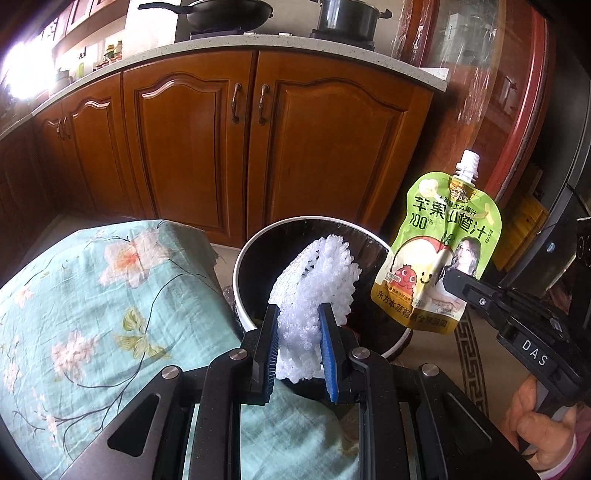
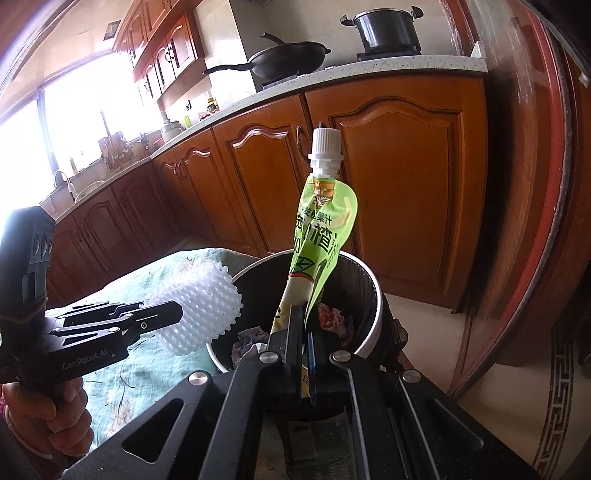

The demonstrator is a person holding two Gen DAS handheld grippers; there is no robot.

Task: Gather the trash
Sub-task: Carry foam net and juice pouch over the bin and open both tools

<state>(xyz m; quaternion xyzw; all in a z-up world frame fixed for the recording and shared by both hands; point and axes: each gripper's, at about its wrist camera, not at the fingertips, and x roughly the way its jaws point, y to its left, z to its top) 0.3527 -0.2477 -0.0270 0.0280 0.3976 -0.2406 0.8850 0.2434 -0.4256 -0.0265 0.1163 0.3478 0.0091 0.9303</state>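
My left gripper [image 1: 299, 317] is shut on a white foam net sleeve [image 1: 314, 280] and holds it over the near rim of the round trash bin [image 1: 240, 266]. It also shows in the right wrist view, the foam net sleeve [image 2: 201, 306] at the bin's left rim. My right gripper [image 2: 303, 321] is shut on the lower edge of a green juice pouch [image 2: 321, 236] with a white cap, held upright over the trash bin [image 2: 373, 314]. The pouch [image 1: 439, 251] hangs at the bin's right side in the left wrist view. Crumpled wrappers [image 2: 332, 315] lie inside the bin.
A table with a teal floral cloth [image 1: 92, 295] stands left of the bin. Wooden kitchen cabinets [image 1: 258, 140] run behind, with a wok [image 1: 225, 14] and a pot [image 1: 347, 16] on the counter. A round red table edge [image 2: 546, 221] curves at the right.
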